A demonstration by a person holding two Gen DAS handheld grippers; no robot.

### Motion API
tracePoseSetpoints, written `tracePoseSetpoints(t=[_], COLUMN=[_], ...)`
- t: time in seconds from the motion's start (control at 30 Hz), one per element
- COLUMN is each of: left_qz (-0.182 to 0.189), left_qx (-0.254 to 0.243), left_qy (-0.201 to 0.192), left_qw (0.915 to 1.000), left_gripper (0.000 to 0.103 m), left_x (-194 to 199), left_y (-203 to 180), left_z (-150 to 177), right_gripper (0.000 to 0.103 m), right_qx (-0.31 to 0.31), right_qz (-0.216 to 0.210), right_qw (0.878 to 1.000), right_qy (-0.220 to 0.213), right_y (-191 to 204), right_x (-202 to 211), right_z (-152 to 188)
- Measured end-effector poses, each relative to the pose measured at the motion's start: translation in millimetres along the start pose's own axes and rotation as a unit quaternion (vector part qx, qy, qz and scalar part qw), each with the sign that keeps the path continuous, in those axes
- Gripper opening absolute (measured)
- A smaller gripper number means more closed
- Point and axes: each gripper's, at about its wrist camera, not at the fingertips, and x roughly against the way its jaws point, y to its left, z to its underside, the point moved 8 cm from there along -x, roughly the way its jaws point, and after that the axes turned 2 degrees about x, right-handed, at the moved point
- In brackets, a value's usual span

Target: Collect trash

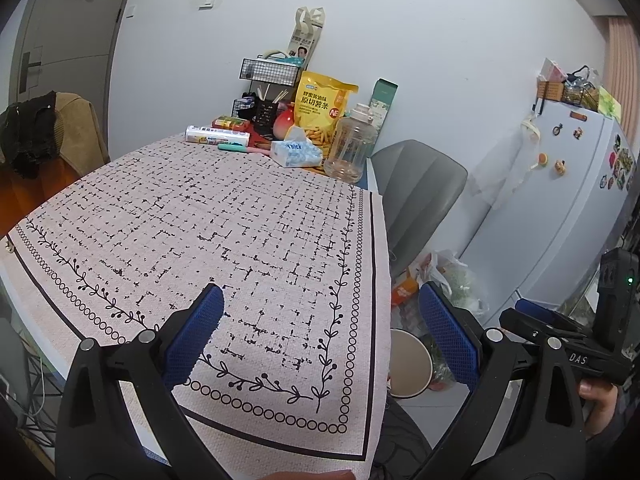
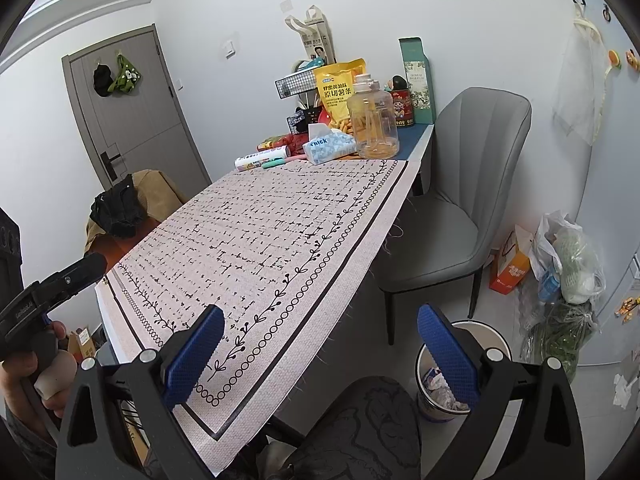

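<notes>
1. While both grippers hover over the near end of the table, neither one has anything in it; the left gripper [image 1: 320,328] has its blue-padded fingers [image 1: 196,332] spread wide over the patterned cloth [image 1: 224,216], and the right gripper [image 2: 320,344] is spread just as wide with nothing between its pads.
2. The trash bin [image 2: 496,334] sits on the floor just beside the table's near right corner; in the right wrist view it's right under the right finger [image 2: 448,356], and you can see crumpled wrappers [image 2: 438,386] inside it; the left wrist view only catches its rim [image 1: 412,360] past the cloth edge.
3. The cloth itself looks bare from the near edge up to the far end; all the stuff is bunched at the far end by the wall: a yellow snack bag [image 2: 339,92], a clear plastic jug [image 2: 372,120], a blue tissue pack [image 2: 328,146], a white roll [image 2: 262,158] lying on its side and a black wire rack [image 1: 270,72] behind them.
4. A grey chair [image 2: 464,200] stands at the right side of the table; past it on the floor there's an orange carton [image 2: 512,268] and some plastic bags [image 2: 576,256] piled near the white fridge [image 1: 560,200].
5. In the left wrist view the right gripper's body shows at the lower right with a hand [image 1: 600,404] around its handle; in the right wrist view the other hand [image 2: 36,376] shows at the lower left, gripping the left one.
</notes>
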Motion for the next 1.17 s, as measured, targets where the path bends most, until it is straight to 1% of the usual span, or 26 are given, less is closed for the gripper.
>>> tracePoseSetpoints(t=[0.33,0.53,0.63,0.77,0.9,1.17], left_qz=[-0.015,-0.015,-0.014,-0.012,-0.009,-0.009], left_qx=[0.005,0.005,0.001,-0.022,-0.012,-0.006], left_qy=[-0.001,0.001,0.0,0.0,0.009,0.009], left_qw=[0.9999,0.9999,0.9999,0.9997,0.9999,0.9999], left_gripper=[0.097,0.097,0.097,0.097,0.097,0.097], left_x=[-1.2,-2.3,-2.0,-3.7,-9.9,-14.5], left_y=[4.4,3.3,1.5,-6.2,-4.4,1.8], left_z=[-0.2,0.9,1.1,4.1,6.8,8.8], right_gripper=[0.095,0.095,0.095,0.095,0.095,0.095], right_qx=[0.0,0.0,0.0,0.0,-0.003,-0.006], right_qz=[0.0,0.001,0.001,0.0,0.001,0.004], right_qw=[1.0,1.0,1.0,1.0,1.0,1.0], right_qy=[0.001,0.002,0.002,0.003,0.006,0.012], right_y=[-0.2,-0.2,-0.3,-0.7,-1.8,-3.5], right_x=[-0.8,-2.4,-2.3,-3.2,-6.2,-13.5], right_z=[0.5,2.0,1.7,3.3,6.3,13.2])
